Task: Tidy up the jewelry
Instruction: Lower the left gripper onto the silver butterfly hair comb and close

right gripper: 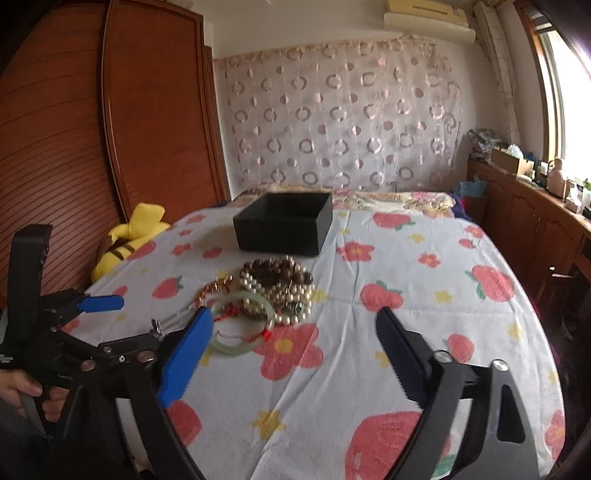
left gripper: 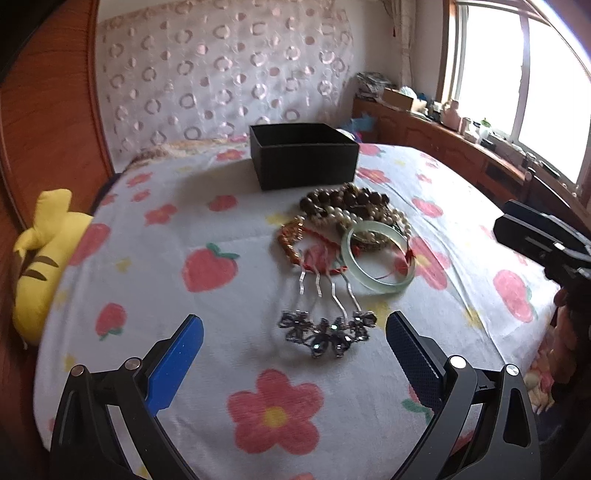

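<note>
Left gripper (left gripper: 295, 332) and right gripper (right gripper: 295, 339) gape wide (both apparently empty).

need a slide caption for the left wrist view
Open left gripper hovers over dark flower hairpins, with a jade bangle, bead bracelets and an open black box beyond.

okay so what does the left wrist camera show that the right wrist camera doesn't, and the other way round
Only the left wrist view shows the dark crystal flower hairpins between the open left tongs.

Only the right wrist view shows the air conditioner and the holder's hand.

Both show the black box, jade bangle, pearl and brown bead pile, yellow plush and floral bedsheet.
</note>
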`<state>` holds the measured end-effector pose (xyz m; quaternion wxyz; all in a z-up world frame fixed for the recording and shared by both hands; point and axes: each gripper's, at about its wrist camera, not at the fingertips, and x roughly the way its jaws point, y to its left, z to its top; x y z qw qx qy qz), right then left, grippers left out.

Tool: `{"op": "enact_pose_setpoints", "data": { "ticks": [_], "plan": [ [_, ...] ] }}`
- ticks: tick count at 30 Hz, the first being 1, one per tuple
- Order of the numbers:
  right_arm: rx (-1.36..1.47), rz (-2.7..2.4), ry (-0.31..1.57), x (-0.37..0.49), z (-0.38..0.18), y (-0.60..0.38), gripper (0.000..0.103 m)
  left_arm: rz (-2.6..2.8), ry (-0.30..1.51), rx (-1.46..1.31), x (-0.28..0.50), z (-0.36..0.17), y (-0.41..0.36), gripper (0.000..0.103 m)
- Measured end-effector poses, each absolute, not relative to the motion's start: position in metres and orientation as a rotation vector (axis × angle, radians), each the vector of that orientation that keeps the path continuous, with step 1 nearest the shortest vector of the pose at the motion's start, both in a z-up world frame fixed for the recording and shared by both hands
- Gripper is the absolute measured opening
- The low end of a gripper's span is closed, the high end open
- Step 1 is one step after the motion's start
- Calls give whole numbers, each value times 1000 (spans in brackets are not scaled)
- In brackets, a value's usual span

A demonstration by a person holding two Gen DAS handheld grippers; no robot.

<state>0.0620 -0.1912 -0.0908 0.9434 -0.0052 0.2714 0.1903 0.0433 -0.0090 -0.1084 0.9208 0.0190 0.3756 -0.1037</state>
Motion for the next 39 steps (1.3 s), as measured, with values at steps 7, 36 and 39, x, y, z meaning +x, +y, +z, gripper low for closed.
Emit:
{"op": "enact_pose_setpoints", "data": {
  "ticks": [7,36,39],
  "plan": [
    [-36,421,621,68,-109,-191,84,-260,840,65,51,-119,-26,88],
    [-224,580,841,122,-130,-113,84,-188,792,41,44,-107,24,62],
    [-253,574,858,129,-133,-108,85,-200,791,23,42,-107,31,62]
  ]
}}
